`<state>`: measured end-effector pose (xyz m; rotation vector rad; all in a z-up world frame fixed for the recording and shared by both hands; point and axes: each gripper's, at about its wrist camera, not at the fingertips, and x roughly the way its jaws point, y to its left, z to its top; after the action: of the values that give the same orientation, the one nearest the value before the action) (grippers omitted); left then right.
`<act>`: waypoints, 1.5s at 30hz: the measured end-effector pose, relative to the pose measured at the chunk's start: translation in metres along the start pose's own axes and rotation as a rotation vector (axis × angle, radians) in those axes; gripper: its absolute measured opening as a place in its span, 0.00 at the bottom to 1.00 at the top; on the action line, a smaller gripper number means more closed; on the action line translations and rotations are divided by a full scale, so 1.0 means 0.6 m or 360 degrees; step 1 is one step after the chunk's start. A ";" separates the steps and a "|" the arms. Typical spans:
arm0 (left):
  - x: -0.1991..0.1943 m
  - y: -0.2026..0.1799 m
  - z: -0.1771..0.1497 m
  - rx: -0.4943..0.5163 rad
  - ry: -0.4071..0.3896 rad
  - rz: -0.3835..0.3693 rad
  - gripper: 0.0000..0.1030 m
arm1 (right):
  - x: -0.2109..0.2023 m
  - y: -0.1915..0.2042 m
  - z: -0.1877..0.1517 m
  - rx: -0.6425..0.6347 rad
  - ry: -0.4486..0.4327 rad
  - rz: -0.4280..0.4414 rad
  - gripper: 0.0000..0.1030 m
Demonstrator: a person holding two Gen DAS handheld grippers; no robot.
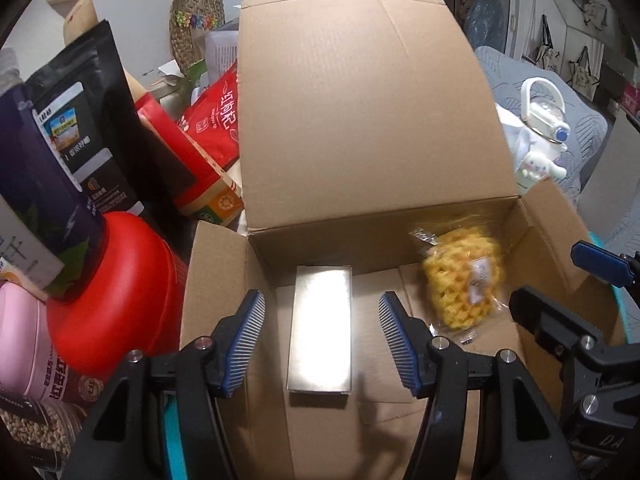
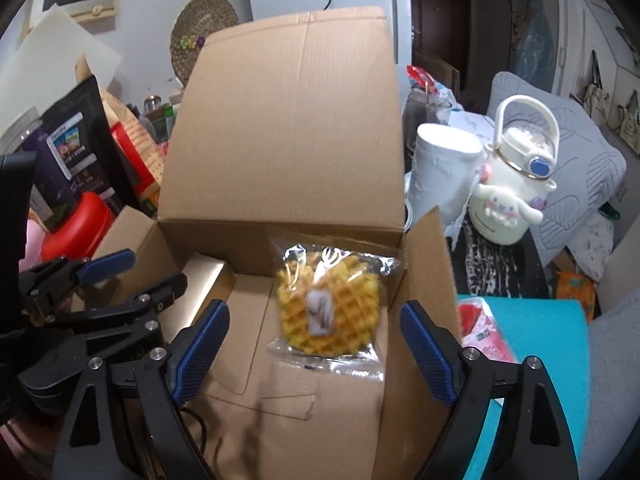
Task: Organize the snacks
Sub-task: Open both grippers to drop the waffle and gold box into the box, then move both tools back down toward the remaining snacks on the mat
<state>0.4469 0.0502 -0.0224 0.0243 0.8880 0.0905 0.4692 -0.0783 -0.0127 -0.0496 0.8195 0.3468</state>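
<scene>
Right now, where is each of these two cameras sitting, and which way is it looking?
Left wrist view: on the left gripper, looking down into the cardboard box at the shiny box; its open blue-padded fingers show, with the right gripper at the right edge.
Right wrist view: on the right gripper, looking down at the waffle packet; its open fingers show, with the left gripper at the left.
Shared: the cardboard box, both snacks, the white kettle.

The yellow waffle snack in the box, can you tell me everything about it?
The waffle snack is a golden, grid-patterned waffle sealed in a clear, crinkly plastic wrapper with a small pale label. It lies flat on the floor of the open cardboard box, near the right wall, apart from the shiny carton. No gripper touches it.
</scene>
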 end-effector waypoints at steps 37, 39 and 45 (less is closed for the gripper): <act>-0.408 -0.008 -0.134 0.0080 -0.0530 -0.0128 0.58 | -0.387 0.090 -0.118 -0.0082 -0.0449 -0.0061 0.86; -0.421 -0.009 -0.149 0.0091 -0.0541 -0.0136 0.58 | -0.401 0.096 -0.135 -0.0089 -0.0462 -0.0073 0.86; -0.448 -0.010 -0.193 0.0111 -0.0550 -0.0176 0.58 | -0.428 0.110 -0.180 -0.0092 -0.0459 -0.0091 0.86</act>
<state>0.1891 0.0185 0.1122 0.0538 0.5456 -0.0476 0.2101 -0.1081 0.1047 -0.0749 0.5217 0.3152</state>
